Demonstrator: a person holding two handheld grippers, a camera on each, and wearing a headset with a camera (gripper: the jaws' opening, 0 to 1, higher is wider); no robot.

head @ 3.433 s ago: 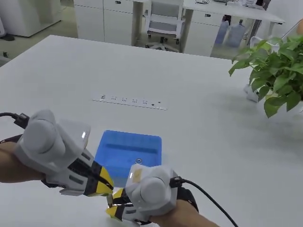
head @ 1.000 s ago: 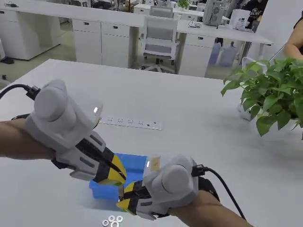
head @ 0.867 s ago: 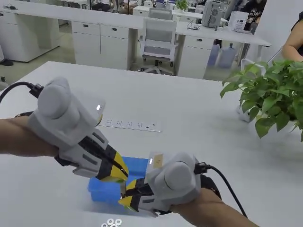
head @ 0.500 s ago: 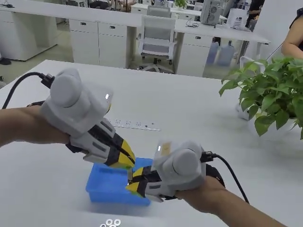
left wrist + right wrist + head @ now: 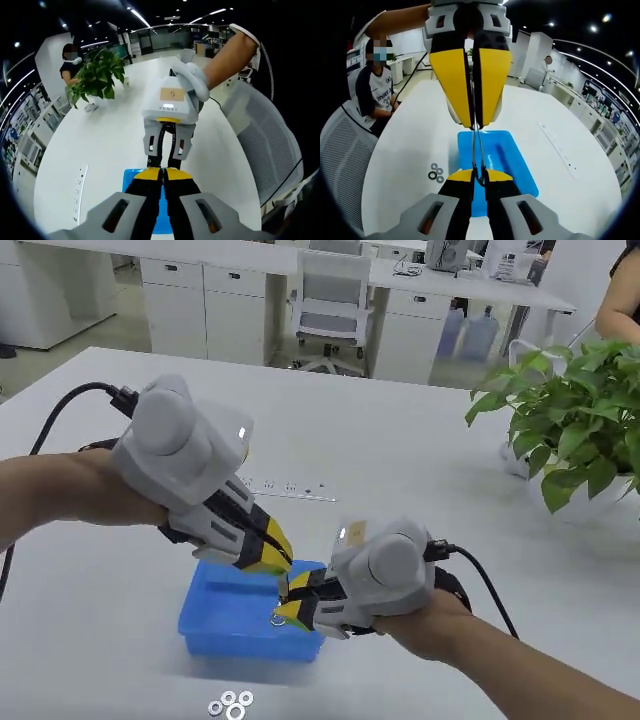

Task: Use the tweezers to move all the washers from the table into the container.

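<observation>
Still, a small cluster of washers (image 5: 230, 704) lies on the table (image 5: 480, 490), just off the container (image 5: 212, 628) at its 6 o'clock in the head view, so most of the job looks undone. The tweezers (image 5: 476, 150) hang over the container's inside. In the right gripper view their thin legs run from the left gripper (image 5: 475, 122) at 12 o'clock down to the right gripper (image 5: 479, 176) at 6 o'clock. Both grippers are pressed together on the tweezers, one at each end. A ring (image 5: 277, 619) shows just under the right gripper, over the blue floor; I cannot tell whether it is pinched in the tips or lies loose. A like ring lay on that floor in the oldest frame, so it may be one already delivered. A second ago the jaws stood by the container's 6 o'clock edge, and in the oldest frame just off it, toward the washers. Now they are over its middle, which I read as a carry with release next. The cluster looks unchanged since a second ago. A plant (image 5: 570, 425) stands at 2 o'clock, well apart.
</observation>
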